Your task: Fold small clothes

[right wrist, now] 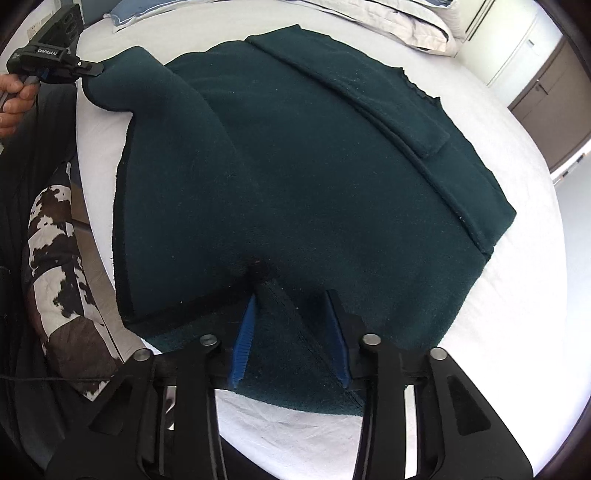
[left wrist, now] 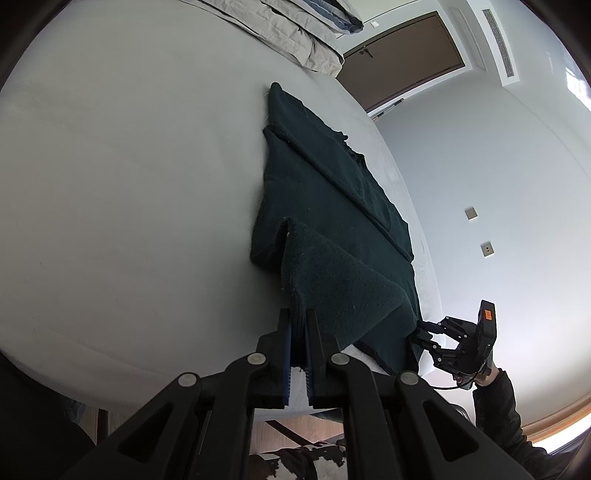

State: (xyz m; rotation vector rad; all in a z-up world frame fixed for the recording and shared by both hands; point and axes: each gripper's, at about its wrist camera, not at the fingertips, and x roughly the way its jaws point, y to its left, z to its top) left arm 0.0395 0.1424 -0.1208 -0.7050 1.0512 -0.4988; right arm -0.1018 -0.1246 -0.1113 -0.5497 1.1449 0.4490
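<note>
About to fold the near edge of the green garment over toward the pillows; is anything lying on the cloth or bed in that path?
Nothing visible does. The dark green garment lies flat on the white bed; the pillows sit beyond its far edge. The left gripper pinches one corner; the right gripper straddles the near hem.

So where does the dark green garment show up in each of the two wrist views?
Left wrist view: the dark green garment runs from centre to lower right on the white bed, its near corner pinched in the left gripper.
Right wrist view: it fills the centre, with the right gripper around its near hem.
Shared landmark: the folded-in sleeve strip lying across the garment.
</note>
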